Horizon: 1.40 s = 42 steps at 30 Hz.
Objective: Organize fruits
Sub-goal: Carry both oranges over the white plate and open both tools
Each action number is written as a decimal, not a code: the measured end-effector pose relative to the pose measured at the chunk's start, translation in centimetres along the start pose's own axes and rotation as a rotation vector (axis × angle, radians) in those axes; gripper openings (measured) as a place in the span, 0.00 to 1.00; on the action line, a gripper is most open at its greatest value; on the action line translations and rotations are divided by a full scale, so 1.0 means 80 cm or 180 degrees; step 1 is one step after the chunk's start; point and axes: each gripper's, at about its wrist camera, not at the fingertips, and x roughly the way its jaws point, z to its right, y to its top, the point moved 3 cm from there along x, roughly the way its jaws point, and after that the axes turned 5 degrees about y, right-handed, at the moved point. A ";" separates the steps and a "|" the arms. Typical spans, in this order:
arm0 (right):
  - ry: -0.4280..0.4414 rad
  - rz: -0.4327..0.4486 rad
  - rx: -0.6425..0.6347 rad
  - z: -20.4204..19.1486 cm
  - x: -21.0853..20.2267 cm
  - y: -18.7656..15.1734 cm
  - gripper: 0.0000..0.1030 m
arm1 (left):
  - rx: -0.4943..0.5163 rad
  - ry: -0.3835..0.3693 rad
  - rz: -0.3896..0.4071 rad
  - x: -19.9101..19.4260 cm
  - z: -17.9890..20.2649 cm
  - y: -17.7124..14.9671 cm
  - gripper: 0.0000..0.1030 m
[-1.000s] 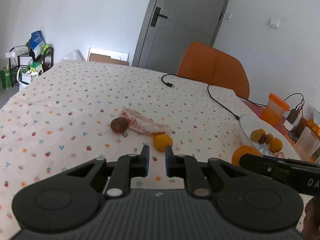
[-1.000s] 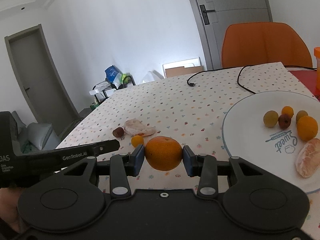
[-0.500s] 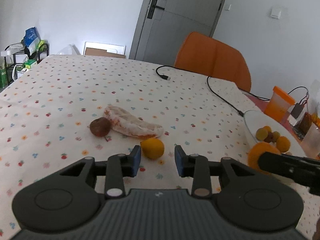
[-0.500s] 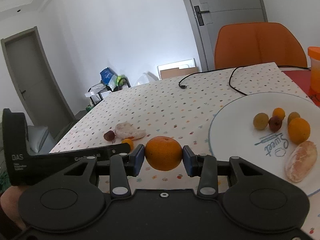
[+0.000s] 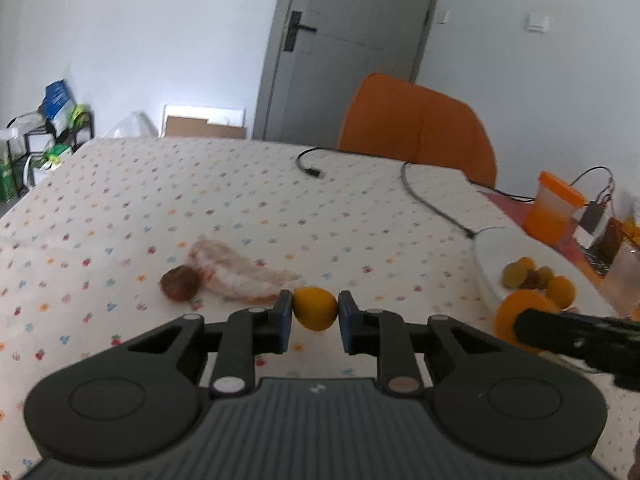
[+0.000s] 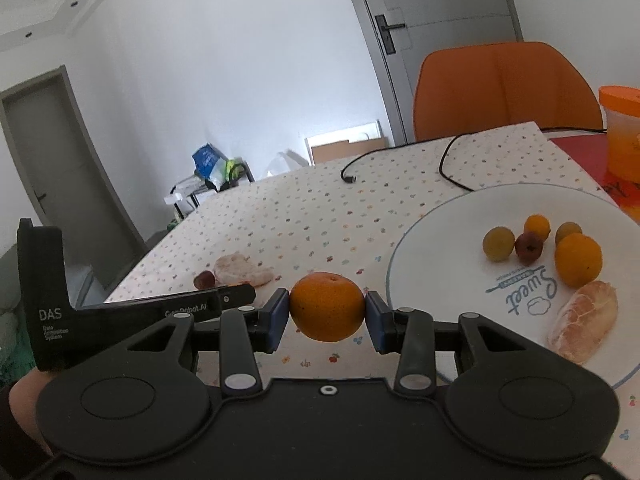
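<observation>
**While gripping fruit on both sides, poised to carry it to the plate**

Left wrist view: closed the left gripper [image 5: 314,314] narrow about a small yellow-orange fruit [image 5: 315,308], with a pad against each side of it. Could not tell whether it hung clear of the spotted tablecloth [image 5: 120,208] or rested on it. Left two pieces lying just beyond on the cloth: a peeled citrus segment [image 5: 240,276] and a dark red fruit [image 5: 181,283] close beside its left end. Showed the white plate [image 5: 492,248] well off to the right, already holding several fruits.

Right wrist view: clamped the right gripper [image 6: 326,312] on an orange [image 6: 327,306], raised above the cloth just beside the plate's near-left rim [image 6: 400,264]. Showed bare white space on that side of the plate.

Judged as mid-gathering, with pickup done and placing due. Called next for moving the orange right over the rim, lowering it onto bare plate and only then opening, lest it roll. Then called for the same with the small fruit.
</observation>
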 end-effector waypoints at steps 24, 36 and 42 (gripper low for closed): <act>-0.0468 0.0247 0.0296 0.069 -0.076 -0.012 0.38 | 0.0423 -0.0567 0.0052 -0.024 0.109 -0.005 0.22; -0.0548 0.0449 0.0451 0.105 -0.115 -0.021 0.41 | 0.0682 -0.0717 0.0052 -0.022 0.164 -0.007 0.22; -0.0599 0.0493 0.0505 0.120 -0.127 -0.025 0.41 | 0.0727 -0.0770 0.0026 -0.018 0.178 -0.009 0.22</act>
